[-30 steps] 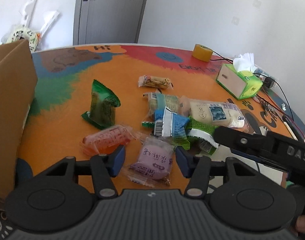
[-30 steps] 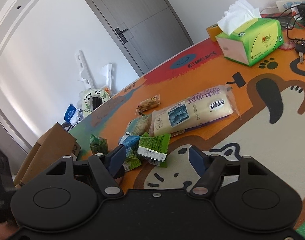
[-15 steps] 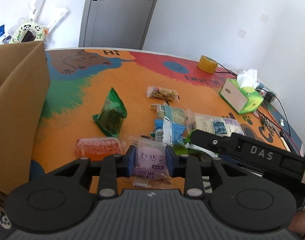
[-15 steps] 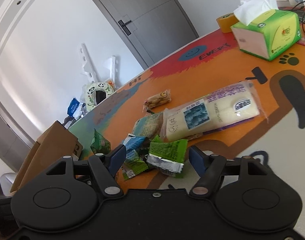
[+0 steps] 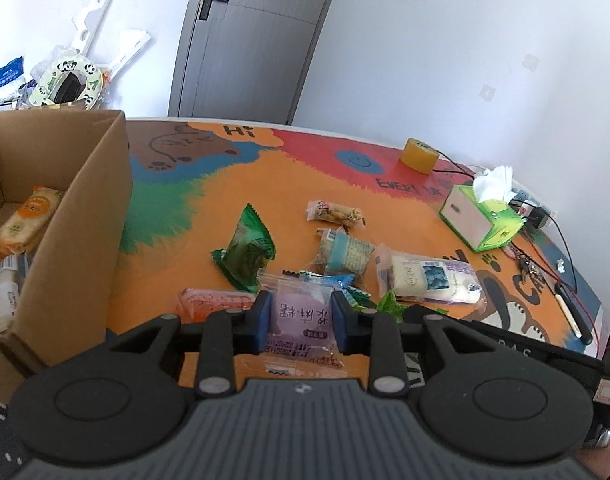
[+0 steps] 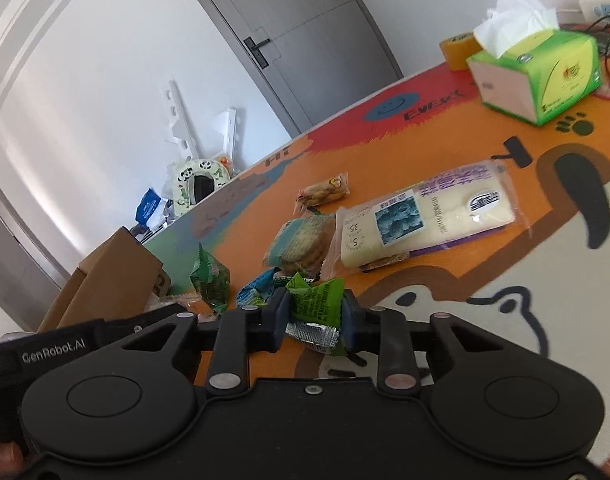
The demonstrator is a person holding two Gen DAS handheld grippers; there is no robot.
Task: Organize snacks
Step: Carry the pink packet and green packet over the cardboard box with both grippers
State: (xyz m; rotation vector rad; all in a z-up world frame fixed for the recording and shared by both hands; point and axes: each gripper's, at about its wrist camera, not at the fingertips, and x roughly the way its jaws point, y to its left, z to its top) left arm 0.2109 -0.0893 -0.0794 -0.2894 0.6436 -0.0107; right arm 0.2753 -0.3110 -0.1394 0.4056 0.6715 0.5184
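Your left hand-held gripper [image 5: 301, 322] is clamped on a purple snack packet [image 5: 303, 326], its pads pressing both sides, with the packet lifted just above the counter [image 5: 265, 184]. Your right hand-held gripper [image 6: 314, 318] has just been closing and now pinches a green snack packet [image 6: 315, 300]; the packet's silver end hangs below the fingers.

At the left edge of the left view stands an open cardboard box [image 5: 85, 216]. Inside it you can see an orange-labelled pack [image 5: 27, 220] lying flat and some pale wrappers below it, but the box is cut off by the frame, so the rest of its contents cannot be made out.

Loose on the counter lie a dark green pouch [image 5: 247, 252], a red packet [image 5: 213, 302] partly hidden behind your left fingers, a small blue wrapper [image 5: 337, 282], a biscuit pack [image 5: 343, 254], a small tan bar [image 5: 333, 213] and a long white bread pack [image 5: 427, 280].

Farther back sit a green tissue box [image 5: 481, 220] with a tissue sticking up and a roll of tape [image 5: 419, 154]. The cables and small items beside the tissue box are too small to tell apart.
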